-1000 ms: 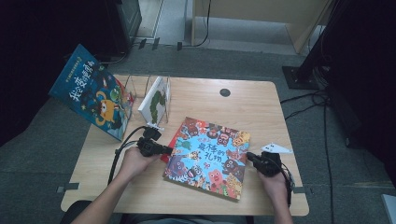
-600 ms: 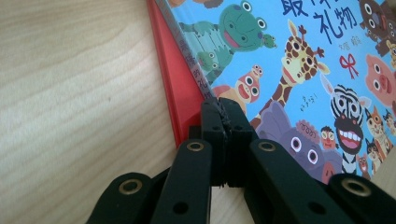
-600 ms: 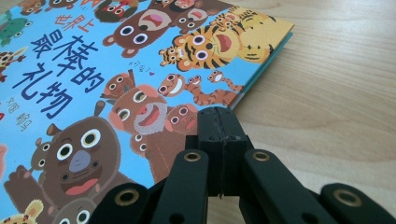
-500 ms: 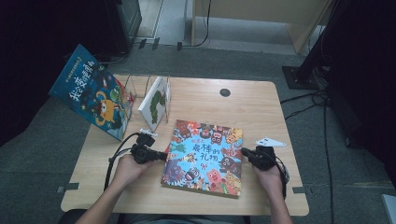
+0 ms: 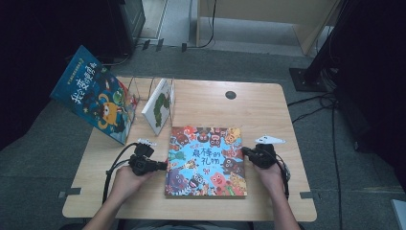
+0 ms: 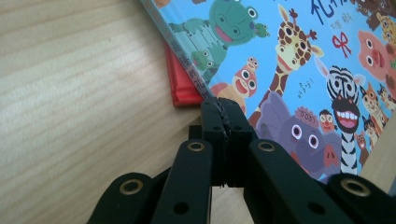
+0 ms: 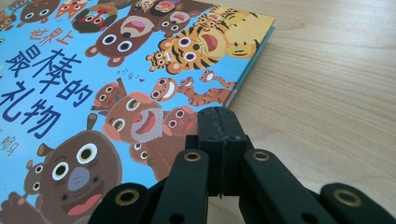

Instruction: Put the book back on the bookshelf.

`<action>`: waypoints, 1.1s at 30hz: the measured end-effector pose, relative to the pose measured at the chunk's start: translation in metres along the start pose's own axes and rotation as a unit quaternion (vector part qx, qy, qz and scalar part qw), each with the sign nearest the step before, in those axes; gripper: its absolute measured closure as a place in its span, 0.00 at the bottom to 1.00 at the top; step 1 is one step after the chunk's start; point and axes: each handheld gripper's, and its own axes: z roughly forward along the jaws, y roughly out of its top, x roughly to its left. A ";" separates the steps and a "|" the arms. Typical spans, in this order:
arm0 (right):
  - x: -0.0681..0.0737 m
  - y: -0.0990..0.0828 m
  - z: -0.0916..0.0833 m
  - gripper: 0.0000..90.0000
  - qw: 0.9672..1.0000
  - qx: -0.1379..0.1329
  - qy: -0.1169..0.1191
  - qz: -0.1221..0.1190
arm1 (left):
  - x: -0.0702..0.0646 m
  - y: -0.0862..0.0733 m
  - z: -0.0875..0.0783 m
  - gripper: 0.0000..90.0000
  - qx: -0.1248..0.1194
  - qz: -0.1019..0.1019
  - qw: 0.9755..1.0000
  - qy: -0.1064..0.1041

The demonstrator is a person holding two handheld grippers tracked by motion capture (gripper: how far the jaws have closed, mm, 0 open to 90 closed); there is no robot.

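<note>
Both jaw pairs were pressed together, the left gripper (image 5: 160,166) and right gripper (image 5: 246,152) at opposite edges of the blue cartoon-animal picture book (image 5: 206,161) on the pale wooden table (image 5: 268,110); apparently holding nothing, they risked skewing it.

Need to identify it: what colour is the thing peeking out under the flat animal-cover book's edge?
Red, seen best in the left gripper view.

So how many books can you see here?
3, perhaps more hidden: a blue book leaning at the table's left edge, a white-and-green book upright in the wire rack, and the animal book lying flat between the tools.
</note>
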 end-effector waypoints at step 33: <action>-0.003 0.024 0.012 1.00 0.999 -0.034 -0.024 0.002 | -0.039 -0.018 0.009 1.00 -0.011 0.021 1.000 -0.004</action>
